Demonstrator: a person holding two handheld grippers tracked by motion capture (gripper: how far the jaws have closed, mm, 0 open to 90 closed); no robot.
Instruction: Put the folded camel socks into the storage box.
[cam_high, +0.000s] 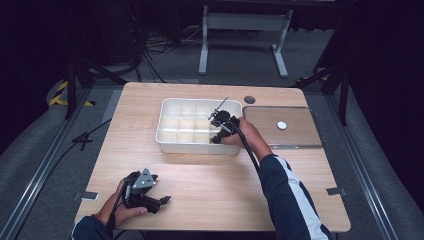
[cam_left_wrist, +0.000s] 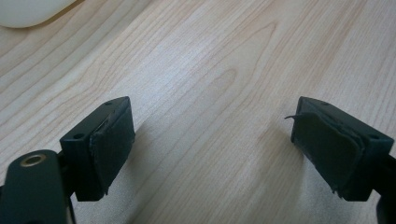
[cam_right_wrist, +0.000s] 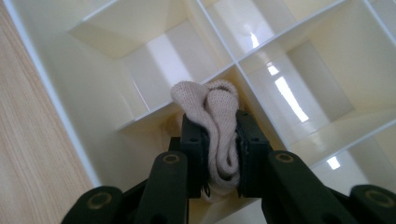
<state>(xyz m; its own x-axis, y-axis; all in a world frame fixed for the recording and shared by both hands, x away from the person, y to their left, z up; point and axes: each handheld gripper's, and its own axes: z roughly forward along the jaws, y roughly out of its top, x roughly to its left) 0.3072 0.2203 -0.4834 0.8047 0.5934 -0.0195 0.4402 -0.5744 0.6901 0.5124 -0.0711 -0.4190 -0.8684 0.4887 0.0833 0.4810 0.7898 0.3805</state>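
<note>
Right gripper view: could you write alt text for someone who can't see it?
Two black fingers of the right gripper pinch a folded piece of beige knitted cloth above a cream plastic tray split into square compartments. The cloth hangs over a compartment by the tray's wall, with the wooden table at the left edge.

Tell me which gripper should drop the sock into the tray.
Right. The right gripper already pinches the sock over the tray; the left gripper rests open on the table, well short of it.
</note>
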